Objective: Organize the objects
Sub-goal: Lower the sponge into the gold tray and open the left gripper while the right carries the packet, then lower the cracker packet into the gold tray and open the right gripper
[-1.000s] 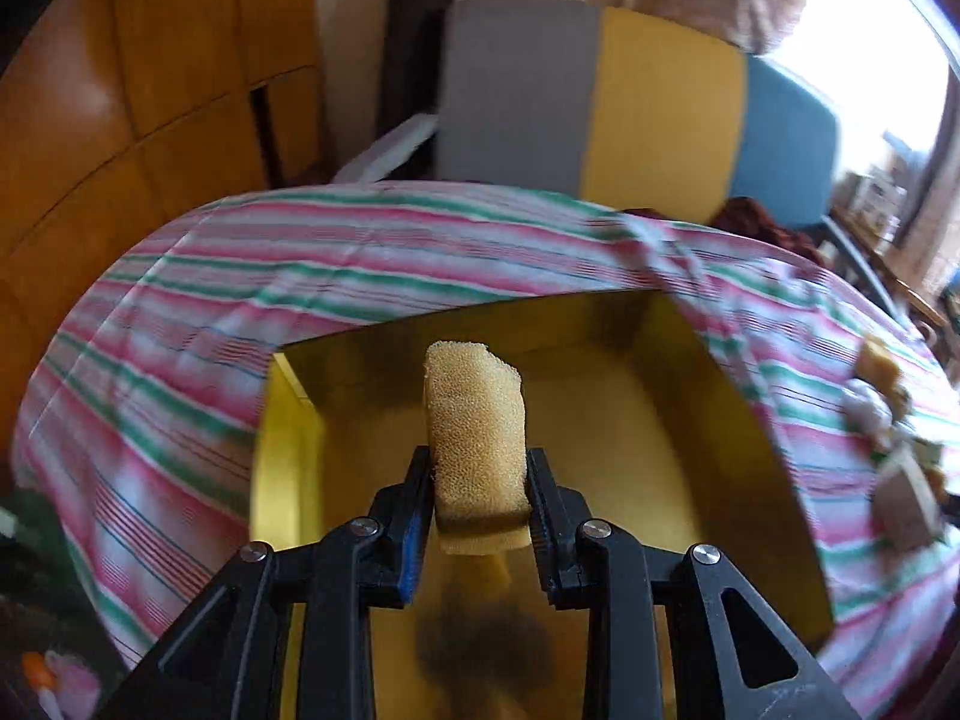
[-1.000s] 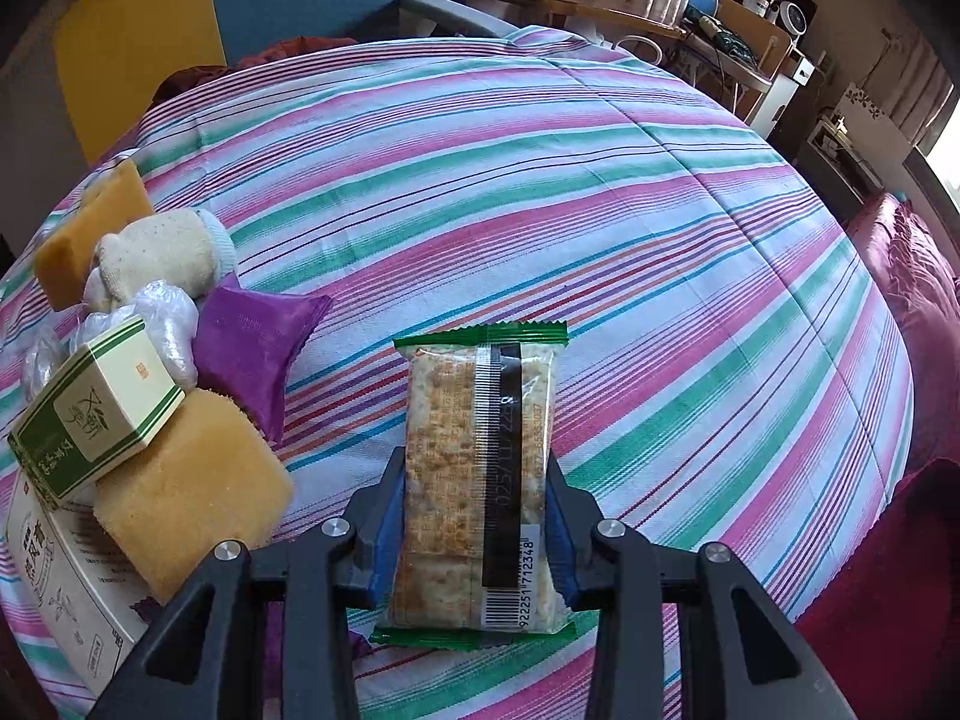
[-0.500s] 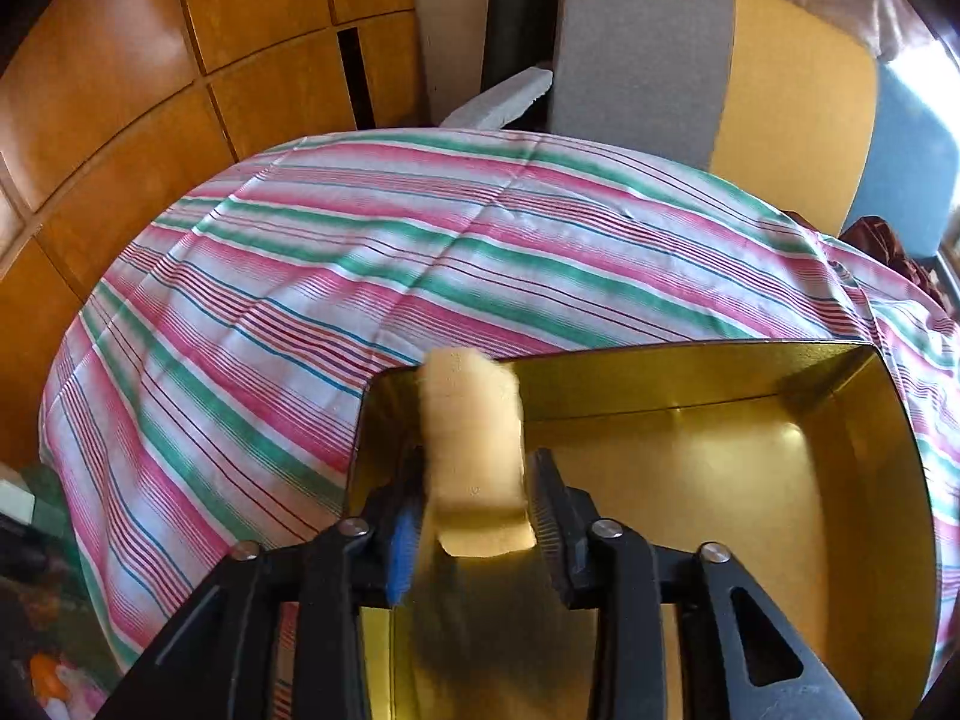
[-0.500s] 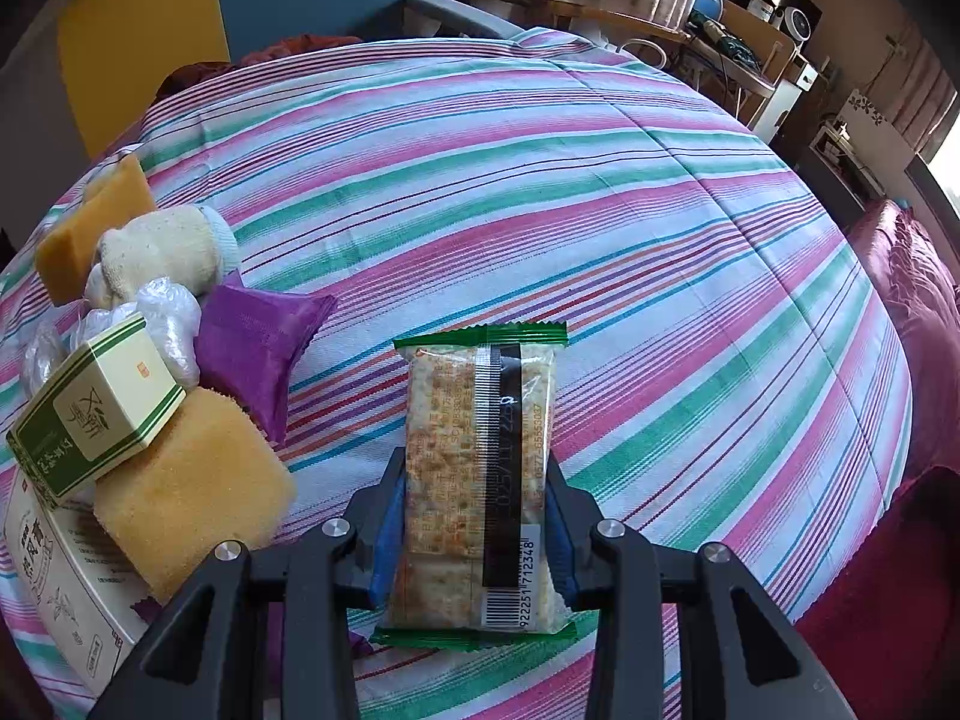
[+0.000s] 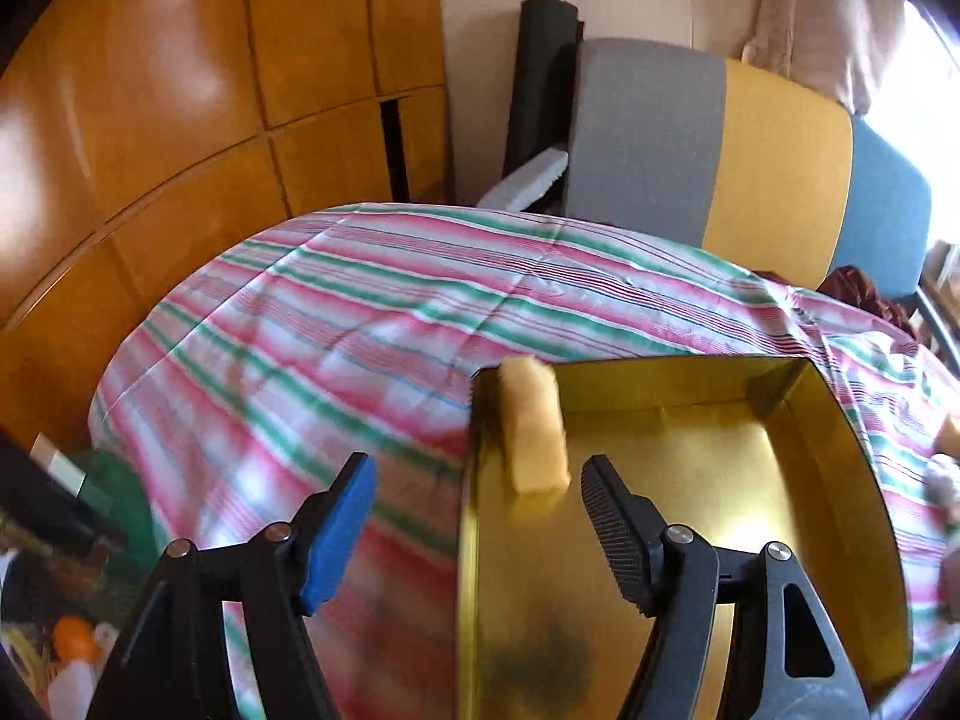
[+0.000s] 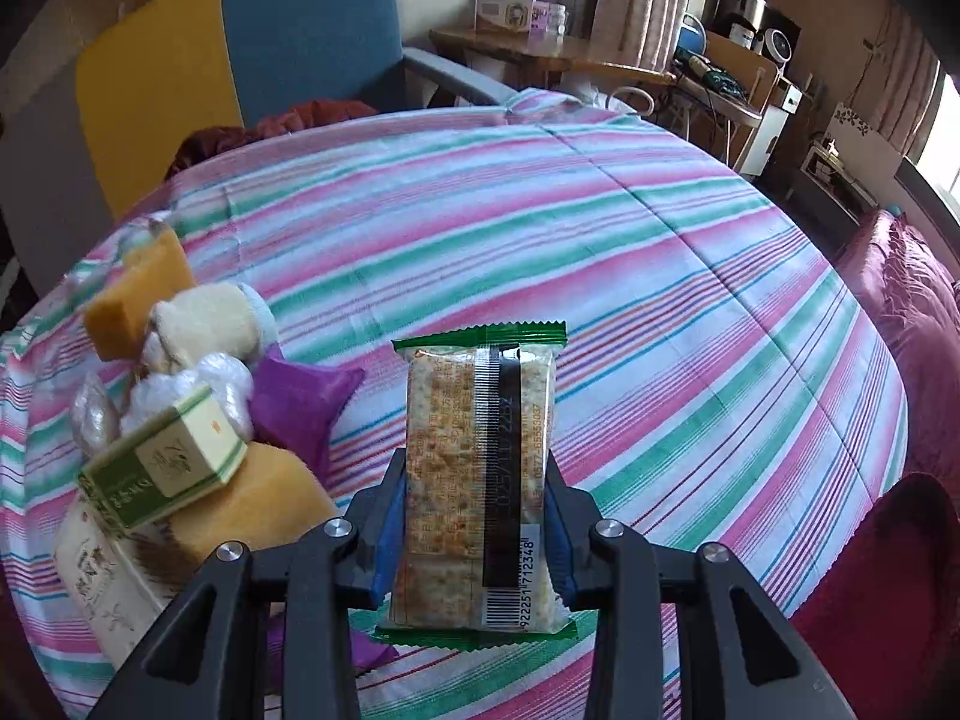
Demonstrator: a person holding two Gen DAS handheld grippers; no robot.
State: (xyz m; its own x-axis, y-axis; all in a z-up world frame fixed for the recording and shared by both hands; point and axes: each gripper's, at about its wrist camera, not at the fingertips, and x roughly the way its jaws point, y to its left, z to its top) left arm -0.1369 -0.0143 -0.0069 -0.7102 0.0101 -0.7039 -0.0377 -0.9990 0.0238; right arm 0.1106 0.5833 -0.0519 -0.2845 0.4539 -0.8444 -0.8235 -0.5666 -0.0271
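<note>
A yellow sponge [image 5: 534, 427] stands on end inside the gold tray [image 5: 840, 420], by its near-left corner. My left gripper [image 5: 477, 495] is opening wide, its pads clear of the sponge, one finger outside the tray's left wall. My right gripper [image 6: 474, 531] is shut on a clear cracker packet [image 6: 478, 468] with green ends, lifted above the striped cloth. To its left lies a pile: an orange sponge [image 6: 135, 294], a cream roll [image 6: 204, 321], a purple pouch [image 6: 300, 399], a green-and-cream box [image 6: 165, 462] and another yellow sponge [image 6: 252, 510].
The table wears a pink, green and white striped cloth [image 6: 600, 240]. A grey, yellow and blue chair [image 5: 720, 150] stands behind it, with wooden cupboards [image 5: 180, 90] at the left. A dark red sofa [image 6: 912, 312] lies to the right, and a white carton [image 6: 96, 576] at the pile's near edge.
The left gripper let go of the yellow sponge, opened wide and drew back leftward; the sponge now stands in the tray. The right gripper rose a little with the cracker packet.
</note>
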